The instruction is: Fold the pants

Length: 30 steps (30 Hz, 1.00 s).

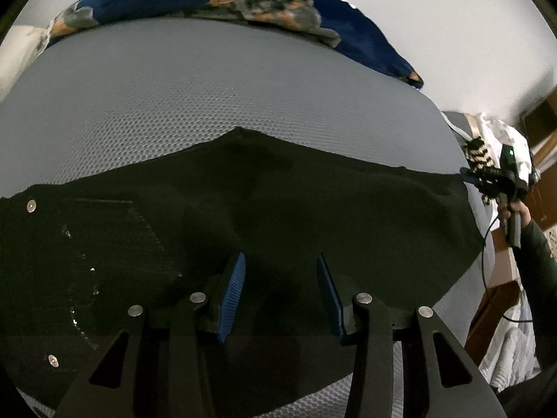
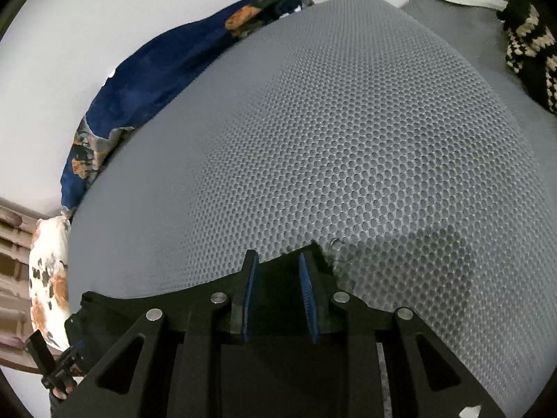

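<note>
The black pants (image 1: 243,216) are spread on the grey mesh mattress (image 1: 209,97). The left gripper (image 1: 280,296) is held parted above the cloth near the mattress's front edge. A pant corner sits between the right gripper's (image 2: 276,292) narrowed fingers; whether it is pinched cannot be told.

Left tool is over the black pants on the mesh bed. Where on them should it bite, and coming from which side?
Probably the near edge of the pants, just ahead of the open left tool. Come in low from the near side, one pad under the hem: the cloth lies flat on the mesh surface, so only an edge offers grip. The right tool is at the far corner.
</note>
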### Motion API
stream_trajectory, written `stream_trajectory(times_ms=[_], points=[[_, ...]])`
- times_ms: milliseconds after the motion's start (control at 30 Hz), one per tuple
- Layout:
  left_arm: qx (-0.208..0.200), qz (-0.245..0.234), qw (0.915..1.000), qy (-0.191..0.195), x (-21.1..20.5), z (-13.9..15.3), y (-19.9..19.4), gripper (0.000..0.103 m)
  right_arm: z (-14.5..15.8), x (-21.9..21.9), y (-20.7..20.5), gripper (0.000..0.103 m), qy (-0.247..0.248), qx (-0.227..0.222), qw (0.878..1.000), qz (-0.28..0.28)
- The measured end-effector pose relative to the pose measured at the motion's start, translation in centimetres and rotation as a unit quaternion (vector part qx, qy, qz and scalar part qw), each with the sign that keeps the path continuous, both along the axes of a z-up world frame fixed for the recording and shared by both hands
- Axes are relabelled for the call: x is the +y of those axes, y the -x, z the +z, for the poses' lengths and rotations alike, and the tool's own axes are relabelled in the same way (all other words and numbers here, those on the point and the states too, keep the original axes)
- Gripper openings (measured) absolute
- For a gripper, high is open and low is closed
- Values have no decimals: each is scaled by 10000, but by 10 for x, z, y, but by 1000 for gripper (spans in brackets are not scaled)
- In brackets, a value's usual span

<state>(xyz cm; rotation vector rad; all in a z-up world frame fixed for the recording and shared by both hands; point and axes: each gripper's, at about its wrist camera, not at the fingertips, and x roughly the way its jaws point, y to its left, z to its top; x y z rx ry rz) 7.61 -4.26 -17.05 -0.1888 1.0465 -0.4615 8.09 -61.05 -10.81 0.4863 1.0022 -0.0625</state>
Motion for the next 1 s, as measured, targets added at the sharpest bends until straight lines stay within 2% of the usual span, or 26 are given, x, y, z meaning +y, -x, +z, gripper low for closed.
stream_trajectory(times_ms=[100, 267, 300, 367, 433, 533, 700, 800, 867, 1000], points=[[110, 58, 9999, -15, 6, -5, -6, 44, -7, -3, -4, 21, 26, 81, 10000, 28], [158, 97, 9998, -37, 6, -9, -8, 44, -10, 4, -6, 23, -103, 50, 9995, 303], [162, 96, 9998, -48, 6, -10, -9, 44, -11, 9, -5, 21, -61, 73, 9991, 408], [168, 113, 9998, -55, 6, -11, -9, 44, -9, 17, -4, 8, 169, 78, 9988, 449], [183, 136, 9997, -49, 6, -12, -11, 44, -4, 27, 0, 4, 403, -69, 9982, 443], [92, 171, 9998, -25, 7, -10, -11, 44, 17, 44, 15, 3, 989, -583, 9930, 267], [-201, 298, 9993, 43, 14, -3, -13, 44, 31, 48, 34, 2, 1215, -1032, 9866, -356], [-373, 369, 9986, 34, 18, 0, -15, 44, 18, 47, 26, 2, 1283, -869, 9862, -584], [-448, 409, 9981, -140, 19, -4, -19, 44, 6, 43, 21, 2, 1332, -699, 9863, -671], [-386, 557, 9972, -331, 28, -19, -28, 44, -13, 34, 13, 2, 1285, -440, 9870, -857]])
